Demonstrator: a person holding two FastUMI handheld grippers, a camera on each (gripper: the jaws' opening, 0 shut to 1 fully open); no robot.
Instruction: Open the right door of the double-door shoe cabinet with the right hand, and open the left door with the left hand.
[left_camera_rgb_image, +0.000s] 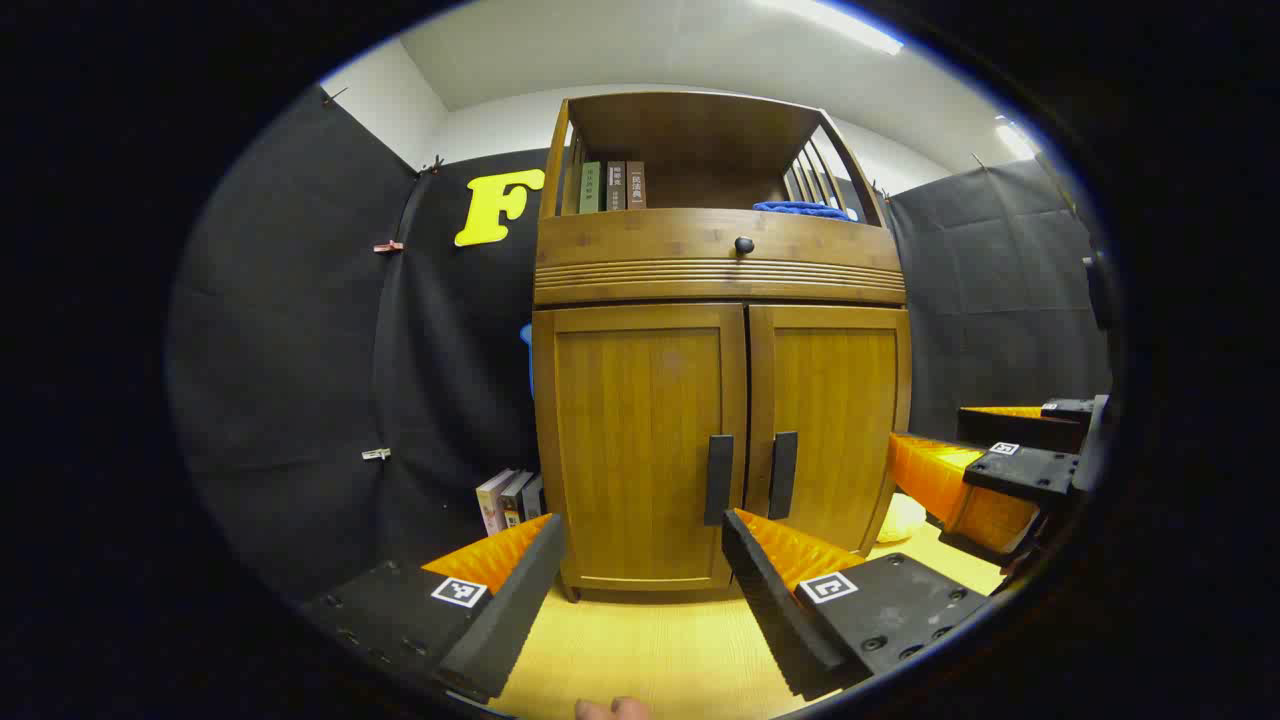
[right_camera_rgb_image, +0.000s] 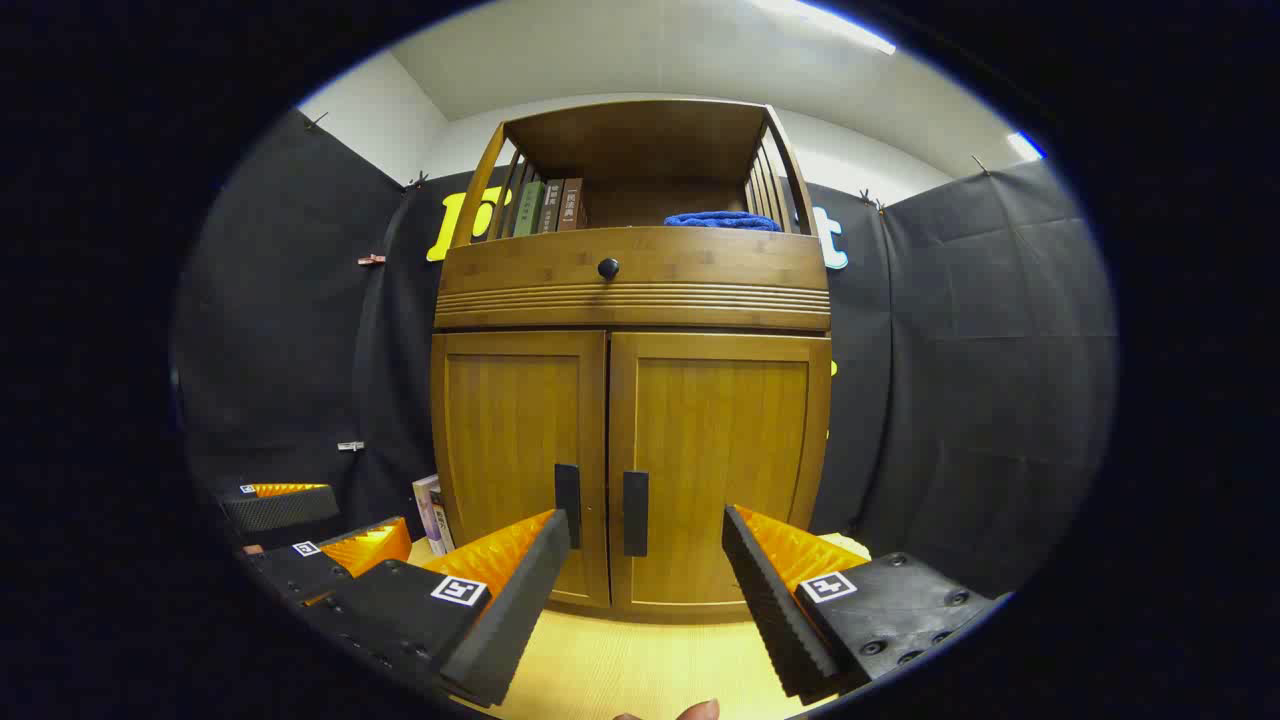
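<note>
The wooden shoe cabinet (left_camera_rgb_image: 720, 400) (right_camera_rgb_image: 630, 420) stands ahead with both doors closed. Its left door (left_camera_rgb_image: 640, 440) (right_camera_rgb_image: 520, 460) carries a dark vertical handle (left_camera_rgb_image: 718, 480) (right_camera_rgb_image: 567, 506); the right door (left_camera_rgb_image: 835, 420) (right_camera_rgb_image: 715, 450) has its own handle (left_camera_rgb_image: 782, 475) (right_camera_rgb_image: 635, 513). My left gripper (left_camera_rgb_image: 640, 580) is open, a short way in front of the left door, with nothing between its fingers. My right gripper (right_camera_rgb_image: 640, 585) is open too, facing the right door's handle. The right gripper (left_camera_rgb_image: 1010, 470) also shows at the right edge of the left gripper view, and the left gripper (right_camera_rgb_image: 300, 530) at the lower left of the right gripper view.
Above the doors sit a drawer with a round knob (left_camera_rgb_image: 744, 244) (right_camera_rgb_image: 608, 268), upright books (left_camera_rgb_image: 610, 186) (right_camera_rgb_image: 545, 207) and a blue cloth (left_camera_rgb_image: 805, 209) (right_camera_rgb_image: 722, 220) on the open shelf. More books (left_camera_rgb_image: 510, 497) (right_camera_rgb_image: 432, 512) lean left of the cabinet. A yellow object (left_camera_rgb_image: 900, 518) lies at its right foot.
</note>
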